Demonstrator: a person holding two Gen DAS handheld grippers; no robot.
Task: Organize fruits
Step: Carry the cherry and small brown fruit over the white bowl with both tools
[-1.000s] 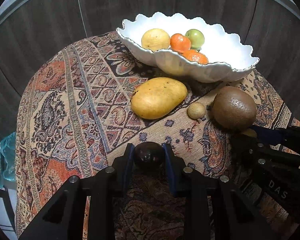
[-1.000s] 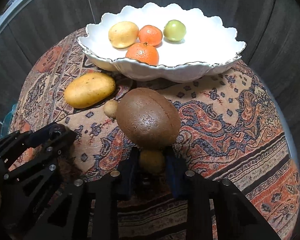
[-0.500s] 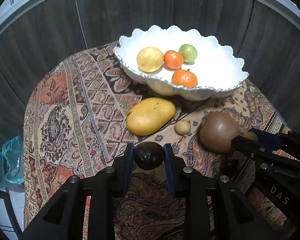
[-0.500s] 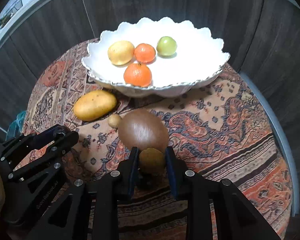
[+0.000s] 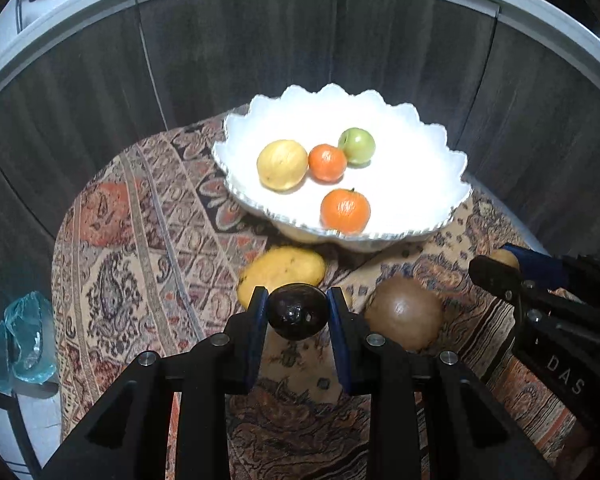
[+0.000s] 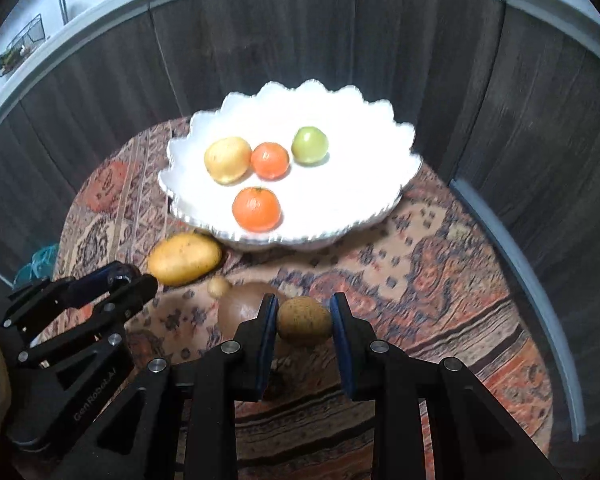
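Fingers (image 5: 260, 322) of the left gripper (image 5: 297, 312) clamp a dark fruit (image 5: 298, 311); the right gripper (image 6: 304, 322) clamps a speckled brown fruit (image 6: 304, 321). Both hang above the table's near edge; next, carry them over the white bowl (image 5: 432, 152) and release

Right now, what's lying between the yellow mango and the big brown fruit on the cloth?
A small tan round fruit sits between the mango and the big brown fruit; the right wrist view shows it clearly.

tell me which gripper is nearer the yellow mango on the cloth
Left. The left gripper, holding a dark fruit, is just in front of the mango; the right gripper is farther right, beyond the brown fruit.
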